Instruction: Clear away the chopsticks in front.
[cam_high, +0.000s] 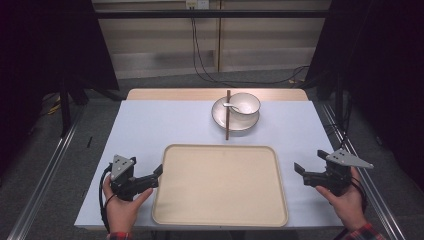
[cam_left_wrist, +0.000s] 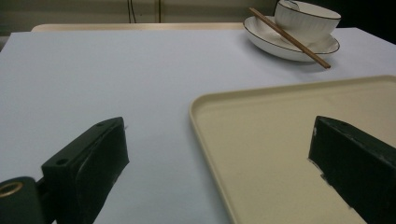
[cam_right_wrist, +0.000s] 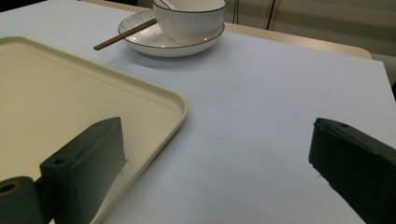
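Cream tray (cam_high: 220, 185) lies between the left hand-held gripper (cam_high: 156, 172) and right hand-held gripper (cam_high: 303, 169), both spread, empty.

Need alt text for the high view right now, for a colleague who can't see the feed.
An empty beige tray lies on a pale table, flanked by the open left gripper and open right gripper. Beyond it, a bowl sits on a plate, chopsticks laid across.

The large cream rectangular plastic tray (cam_high: 220, 185) looks smooth and matt. The white glazed ceramic bowl (cam_high: 244, 104) and the matching round plate (cam_high: 220, 116) shine glossily. The thin brown wooden chopstick (cam_high: 228, 115) looks dull. The pale blue tabletop (cam_high: 150, 125) is matt.
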